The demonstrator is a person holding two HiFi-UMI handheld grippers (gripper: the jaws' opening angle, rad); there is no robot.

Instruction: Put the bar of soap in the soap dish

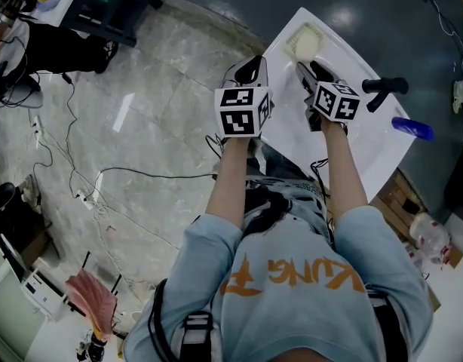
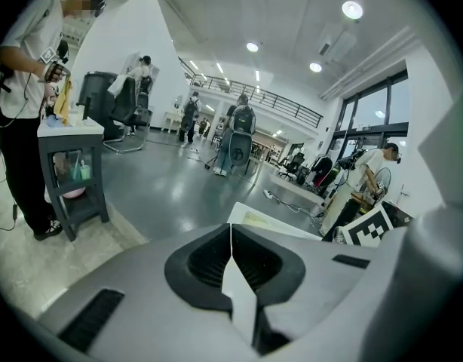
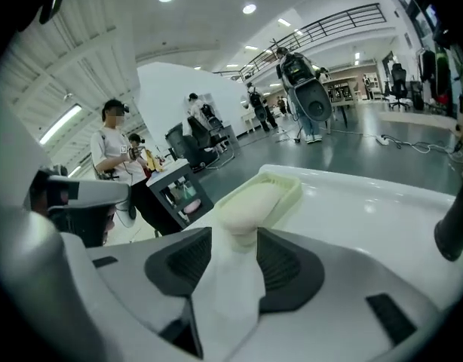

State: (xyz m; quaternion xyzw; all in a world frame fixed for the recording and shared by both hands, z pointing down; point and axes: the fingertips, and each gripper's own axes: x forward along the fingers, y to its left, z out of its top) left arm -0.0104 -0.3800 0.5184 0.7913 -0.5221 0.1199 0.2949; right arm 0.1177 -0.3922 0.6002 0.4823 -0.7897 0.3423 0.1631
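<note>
Closest in, the left hand-held gripper [image 2: 231, 231] sits at the left edge of the white worktop [image 1: 367, 145] with its jaws pressed together on nothing. Beside it, the right hand-held gripper [image 3: 235, 236] is over the worktop with its jaws spread, the pads pressing on nothing. Just past its tips the pale bar of soap [image 3: 250, 200] lies in the soap dish [image 3: 294, 184], its near end at the mouth of the jaws; the dish stands near the worktop's far corner.
</note>
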